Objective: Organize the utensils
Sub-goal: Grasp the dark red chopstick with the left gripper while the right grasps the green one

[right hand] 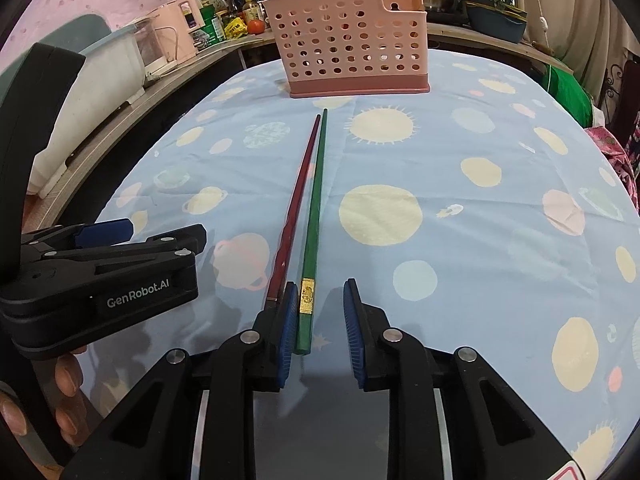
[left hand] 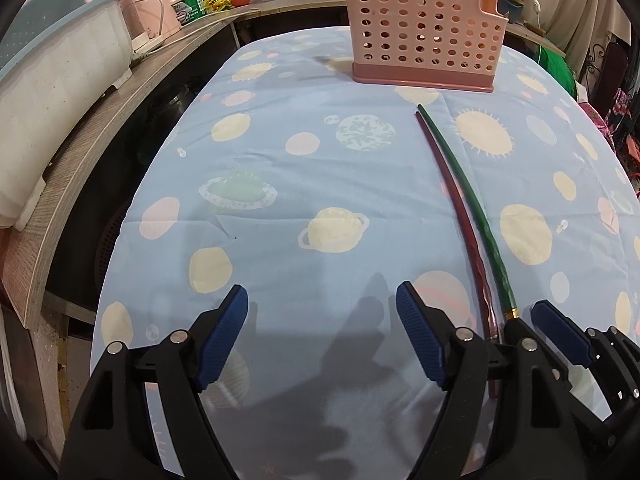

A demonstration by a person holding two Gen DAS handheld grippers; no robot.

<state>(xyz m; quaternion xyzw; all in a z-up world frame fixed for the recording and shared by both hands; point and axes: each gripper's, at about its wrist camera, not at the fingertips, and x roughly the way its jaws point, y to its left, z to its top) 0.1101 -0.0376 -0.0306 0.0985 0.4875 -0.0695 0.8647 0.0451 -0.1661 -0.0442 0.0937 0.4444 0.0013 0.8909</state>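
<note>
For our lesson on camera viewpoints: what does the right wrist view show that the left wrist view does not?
Only the right wrist view: the green chopstick lying between the right gripper jaws, its gold band, and fingertips of a hand at the lower left. Only the left wrist view: the left gripper jaws wide open over bare cloth. Both: the red chopstick, the pink basket and the planet-print tablecloth.

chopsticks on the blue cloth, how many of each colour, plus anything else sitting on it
red chopstick: 1
green chopstick: 1
pink perforated holder: 1
total on the cloth: 3
</note>
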